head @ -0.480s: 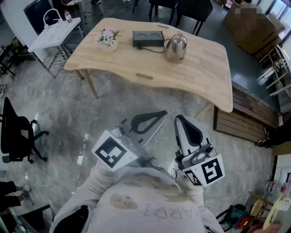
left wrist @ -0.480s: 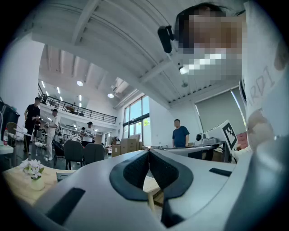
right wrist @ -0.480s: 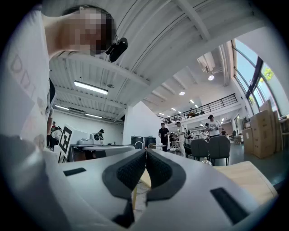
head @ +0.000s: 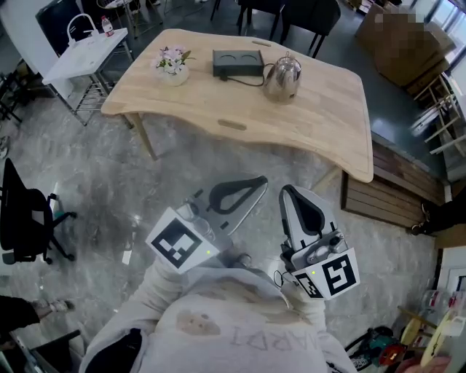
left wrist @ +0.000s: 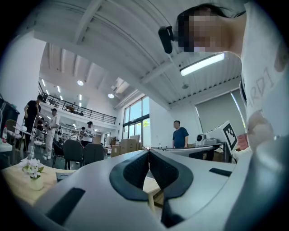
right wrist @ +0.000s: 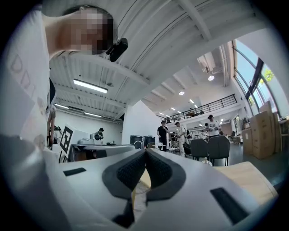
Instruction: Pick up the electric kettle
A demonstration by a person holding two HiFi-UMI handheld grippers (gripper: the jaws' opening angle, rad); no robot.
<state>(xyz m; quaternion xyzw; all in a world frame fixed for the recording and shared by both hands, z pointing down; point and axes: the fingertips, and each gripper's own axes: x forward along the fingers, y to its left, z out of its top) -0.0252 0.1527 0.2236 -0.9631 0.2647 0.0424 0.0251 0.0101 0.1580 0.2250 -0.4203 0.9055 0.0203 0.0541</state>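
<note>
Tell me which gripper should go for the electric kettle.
Right, probably: the right gripper points nearly straight at the electric kettle on the table; the left gripper sits further left. Both grippers' jaws are shut, empty.

Bare grey floor ahead, open up to the near edge of the wooden table, with a broad free stretch of tabletop in front of and to the right of the electric kettle. Crowded on the kettle's left: black base just beside it, cord trailing between them, small pot of flowers farther left. Well off to the sides: office chair on the left, slatted wooden bench low on the right, dark chairs behind the table's far edge.
</note>
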